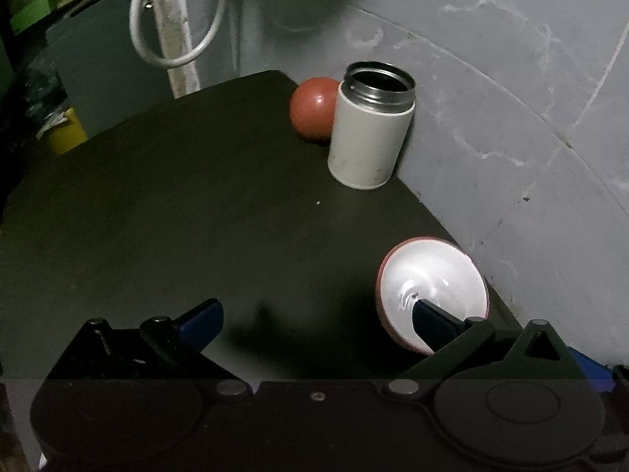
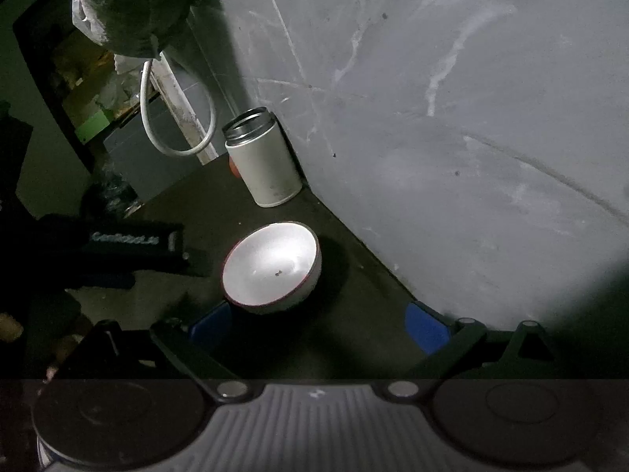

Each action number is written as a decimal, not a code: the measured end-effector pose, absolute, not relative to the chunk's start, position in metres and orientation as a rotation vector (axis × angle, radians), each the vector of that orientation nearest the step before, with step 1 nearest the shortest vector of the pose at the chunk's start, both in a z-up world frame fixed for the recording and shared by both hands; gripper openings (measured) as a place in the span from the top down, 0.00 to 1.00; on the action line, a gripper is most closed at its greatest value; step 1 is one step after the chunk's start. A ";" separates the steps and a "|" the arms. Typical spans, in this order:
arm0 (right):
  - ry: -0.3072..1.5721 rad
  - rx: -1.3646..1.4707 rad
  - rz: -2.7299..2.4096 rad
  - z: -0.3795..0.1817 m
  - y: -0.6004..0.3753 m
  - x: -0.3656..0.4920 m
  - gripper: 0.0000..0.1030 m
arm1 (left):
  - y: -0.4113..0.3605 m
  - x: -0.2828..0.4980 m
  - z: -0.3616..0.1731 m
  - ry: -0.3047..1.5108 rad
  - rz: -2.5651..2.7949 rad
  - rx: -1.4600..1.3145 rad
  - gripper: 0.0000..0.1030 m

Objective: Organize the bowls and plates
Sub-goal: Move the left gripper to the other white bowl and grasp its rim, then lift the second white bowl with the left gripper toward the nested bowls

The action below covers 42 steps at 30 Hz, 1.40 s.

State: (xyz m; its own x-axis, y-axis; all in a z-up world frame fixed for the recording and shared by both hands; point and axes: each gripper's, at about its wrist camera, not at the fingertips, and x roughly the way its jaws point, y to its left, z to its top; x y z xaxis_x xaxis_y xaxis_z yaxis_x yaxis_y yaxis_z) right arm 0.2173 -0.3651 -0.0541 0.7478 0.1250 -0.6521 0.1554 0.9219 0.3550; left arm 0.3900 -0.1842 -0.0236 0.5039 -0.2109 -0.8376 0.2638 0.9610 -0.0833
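A white bowl with a red rim point(image 2: 271, 267) stands upright on the dark table point(image 2: 354, 314), close to the wall. My right gripper point(image 2: 318, 328) is open, and the bowl sits just beyond its left blue finger point(image 2: 210, 328). In the left wrist view the same bowl point(image 1: 428, 271) is at lower right. My left gripper point(image 1: 314, 324) is open too, and its right fingertip point(image 1: 426, 318) overlaps the bowl's inside; I cannot tell whether they touch. A round red object point(image 1: 312, 108), perhaps an overturned bowl, lies at the table's far corner.
An open white canister with a metal rim point(image 1: 369, 133) stands in front of the red object. The grey wall point(image 1: 511, 118) borders the table on the right. A white cable loop point(image 1: 177, 19) hangs behind the table. A yellow bin point(image 1: 65, 133) stands below at far left.
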 end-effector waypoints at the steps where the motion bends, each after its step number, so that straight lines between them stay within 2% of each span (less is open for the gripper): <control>1: 0.730 0.411 -0.016 -0.055 -0.364 0.221 0.05 | -0.186 0.393 -0.025 1.005 -0.290 0.060 0.01; 6: 0.725 0.430 -0.019 -0.059 -0.361 0.231 0.05 | -0.193 0.409 -0.034 1.017 -0.309 0.062 0.01; 12: 0.733 0.471 -0.031 -0.066 -0.359 0.245 0.14 | -0.195 0.418 -0.042 1.051 -0.326 0.069 0.01; 16: 0.744 0.488 -0.040 -0.070 -0.360 0.255 0.16 | -0.199 0.419 -0.044 1.063 -0.346 0.090 0.01; 22: 0.755 0.476 -0.041 -0.073 -0.354 0.266 0.28 | -0.200 0.424 -0.048 1.076 -0.344 0.080 0.02; 27: 0.770 0.472 -0.047 -0.077 -0.349 0.272 0.41 | -0.198 0.426 -0.052 1.095 -0.344 0.052 0.12; 29: 0.773 0.476 -0.043 -0.078 -0.349 0.273 0.45 | -0.198 0.427 -0.053 1.105 -0.352 0.041 0.19; 36: 0.776 0.479 -0.058 -0.081 -0.350 0.279 0.47 | -0.207 0.423 -0.056 1.114 -0.391 0.028 0.28; 39: 0.791 0.485 -0.061 -0.084 -0.350 0.282 0.54 | -0.210 0.421 -0.060 1.127 -0.402 0.026 0.39; 41: 0.802 0.488 -0.057 -0.087 -0.349 0.284 0.62 | -0.212 0.418 -0.062 1.127 -0.410 0.017 0.45; 42: 0.802 0.486 -0.054 -0.087 -0.349 0.284 0.62 | -0.212 0.417 -0.062 1.123 -0.415 0.014 0.47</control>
